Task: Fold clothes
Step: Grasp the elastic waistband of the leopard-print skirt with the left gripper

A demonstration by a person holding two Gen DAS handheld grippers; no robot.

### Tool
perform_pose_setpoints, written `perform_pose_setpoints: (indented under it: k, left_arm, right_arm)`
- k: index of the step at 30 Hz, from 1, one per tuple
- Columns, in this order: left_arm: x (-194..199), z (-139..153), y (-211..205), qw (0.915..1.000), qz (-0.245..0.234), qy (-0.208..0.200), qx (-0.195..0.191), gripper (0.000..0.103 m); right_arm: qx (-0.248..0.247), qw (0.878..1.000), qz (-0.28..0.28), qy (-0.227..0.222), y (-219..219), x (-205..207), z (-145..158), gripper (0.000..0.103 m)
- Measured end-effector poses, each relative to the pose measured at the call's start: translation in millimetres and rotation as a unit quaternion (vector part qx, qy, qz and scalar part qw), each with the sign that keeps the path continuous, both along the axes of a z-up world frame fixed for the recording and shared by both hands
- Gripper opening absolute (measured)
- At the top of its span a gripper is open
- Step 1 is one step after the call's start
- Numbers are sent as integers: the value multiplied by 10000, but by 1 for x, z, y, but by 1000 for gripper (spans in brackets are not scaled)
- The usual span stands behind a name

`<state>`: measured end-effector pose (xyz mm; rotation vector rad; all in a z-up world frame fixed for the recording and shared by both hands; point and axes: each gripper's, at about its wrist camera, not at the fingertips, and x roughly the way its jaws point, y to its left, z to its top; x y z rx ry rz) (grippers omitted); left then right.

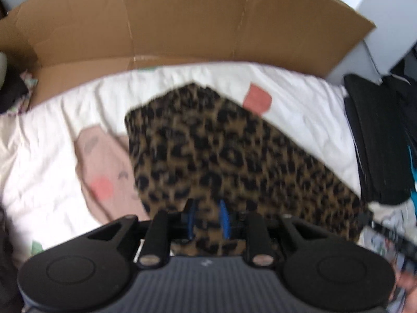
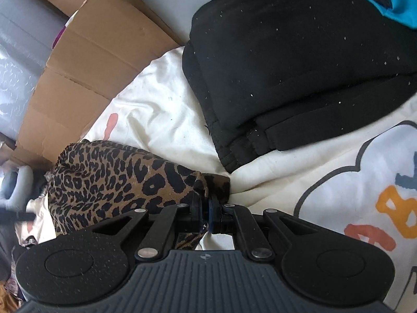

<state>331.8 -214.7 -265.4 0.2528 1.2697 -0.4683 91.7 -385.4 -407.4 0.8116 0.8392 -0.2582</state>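
one view only: black clothes (image 2: 299,65) close-up

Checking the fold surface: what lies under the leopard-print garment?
The leopard-print garment lies on a white printed bedsheet; whatever the sheet shows beneath it is covered.

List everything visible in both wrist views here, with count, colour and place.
leopard-print garment: one, brown and black, spread mid-bed
bedsheet: one, white with pink patches and cartoon print, underneath
cardboard box: one, brown, flattened open behind the bed
black clothes: folded stack, black, on the sheet to the right of the leopard-print garment
blue item: one, bright blue, on the black stack
left gripper: black, blue pads, jaws apart, over the garment's near edge
right gripper: black, jaws shut on the garment's corner
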Motion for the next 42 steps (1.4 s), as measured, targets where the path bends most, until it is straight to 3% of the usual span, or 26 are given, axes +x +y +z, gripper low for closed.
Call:
perform_pose_setpoints:
  k: [16,25,30,40,42]
  left_arm:
    - [84,11,-47,9995,171,-200,155,32]
    - [120,13,-66,9983,290,-477,162,34]
    - [136,9,-74,9985,378,-356,154,28]
    - [139,-21,-94,9983,548,-101,181,27]
    - [136,-26,-96,9974,683,-195,127,14]
  right_arm:
    - [-547,9979,-163,319,-3,-17,14,4]
    - [-669,9977,-109,-92,-6,-27,35,5]
    - [-731,9964,34,-425,-2,-20,46,5]
    - [-858,9952,221,-417,-1,-9,45,5]
    - [-858,9952,222,-403,-1,-9,44,5]
